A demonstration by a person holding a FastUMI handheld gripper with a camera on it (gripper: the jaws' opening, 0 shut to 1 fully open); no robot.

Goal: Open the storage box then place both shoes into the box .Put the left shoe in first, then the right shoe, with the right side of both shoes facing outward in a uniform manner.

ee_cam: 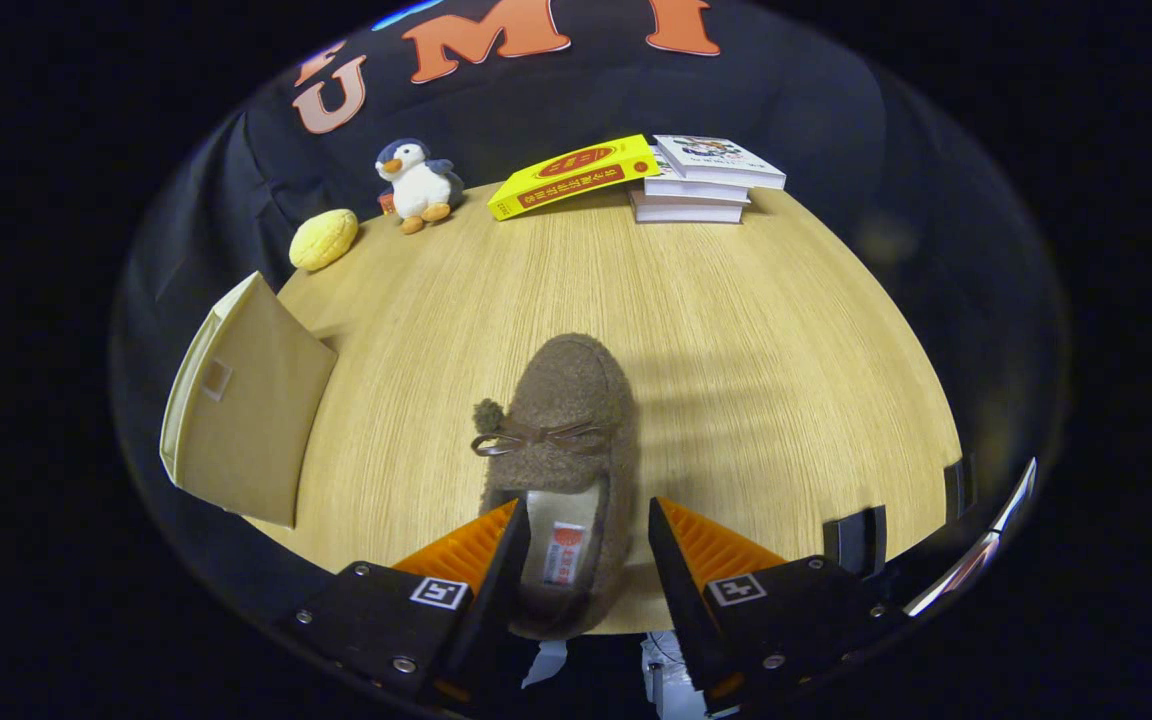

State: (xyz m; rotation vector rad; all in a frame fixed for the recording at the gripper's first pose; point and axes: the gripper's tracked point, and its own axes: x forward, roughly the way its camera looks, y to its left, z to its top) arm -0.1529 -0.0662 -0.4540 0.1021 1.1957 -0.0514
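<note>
A: One shoe [564,440], a fuzzy brown slipper with a bow and pompom, lies on the wooden table [736,330], toe pointing away from the gripper [584,520].

B: And the fingers?

A: Spread apart, one on each side of the shoe's heel end. The left finger sits right against the opening's rim; the right one stands a little clear of the shoe's side. I cannot tell whether either truly presses on it.

B: Where is the storage box [241,400]?

A: Off to the left of the shoe, a beige fabric box at the table's edge, well apart from the fingers.

B: Anything beyond?

A: At the far side, a yellow round plush [324,238], a toy penguin [418,184], a yellow book [572,172] leaning on a stack of books [701,180].
</note>
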